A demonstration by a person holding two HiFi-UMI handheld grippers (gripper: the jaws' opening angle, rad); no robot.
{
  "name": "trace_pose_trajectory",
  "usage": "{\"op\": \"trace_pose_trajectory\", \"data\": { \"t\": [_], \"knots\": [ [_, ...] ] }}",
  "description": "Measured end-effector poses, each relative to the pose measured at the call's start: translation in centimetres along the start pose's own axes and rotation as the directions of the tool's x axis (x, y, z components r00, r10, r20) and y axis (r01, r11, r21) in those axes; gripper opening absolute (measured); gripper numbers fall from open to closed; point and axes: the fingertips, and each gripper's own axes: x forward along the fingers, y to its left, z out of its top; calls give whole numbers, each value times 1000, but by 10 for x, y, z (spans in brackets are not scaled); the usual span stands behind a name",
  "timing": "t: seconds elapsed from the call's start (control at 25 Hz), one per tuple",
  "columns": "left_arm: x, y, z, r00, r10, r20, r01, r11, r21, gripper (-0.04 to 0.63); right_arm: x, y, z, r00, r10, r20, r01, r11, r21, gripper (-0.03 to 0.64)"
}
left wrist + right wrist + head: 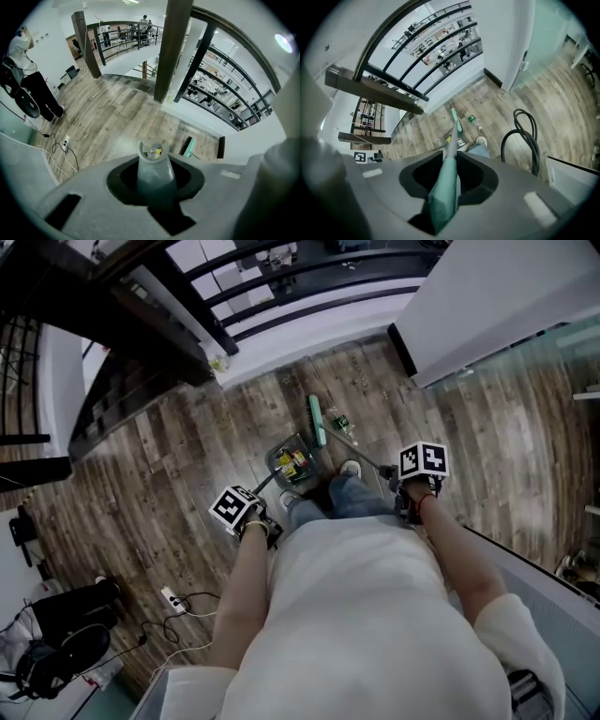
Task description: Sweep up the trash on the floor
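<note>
Person's white shirt [356, 615] is filling the head view's foreground. Beyond, left gripper [251, 519] and right gripper [410, 491] are flanking the dustpan [272, 460], trash [293, 462] lying inside, broom head [318, 420] resting beside a bottle [339, 422] on the floor [169, 484].

Left gripper view: jaws are clenching the dustpan handle [154, 176], seemingly stiff and light.

Right gripper view: jaws are grasping the slim broom handle [443, 197] high up, where a light, rigid shaft is probably steering best.

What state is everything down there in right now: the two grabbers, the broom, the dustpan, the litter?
left gripper: shut on the dustpan handle.
right gripper: shut on the broom handle.
dustpan: on the floor, litter inside.
broom: head down at the floor beyond the dustpan.
bottle: lying beside the broom, not yet swept up.
</note>
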Motion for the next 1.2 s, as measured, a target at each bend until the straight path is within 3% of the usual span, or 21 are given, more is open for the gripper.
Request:
{"op": "trace_pose_trajectory", "data": {
  "t": [0.2, 0.64, 0.88, 1.2],
  "knots": [
    [-1, -28, -12, 1000, 5, 0, -5, 1000, 1, 83, -16, -35, 28, 998, -45, 36, 45, 999, 6, 97],
    [3, -72, -25, 1000, 23, 11, -23, 999, -27, 82, -28, -95, 79, 988, -153, 22, 154, 985, -79, 96],
    [5, -91, -29, 999, 44, 22, -44, 998, -33, 82, -24, -117, 93, 969, -246, -8, 239, 949, -206, 97],
    [10, -104, -21, 998, 66, 12, -66, 997, -28, 83, -6, -113, 99, 951, -305, -48, 275, 907, -318, 97]
  ]
}}
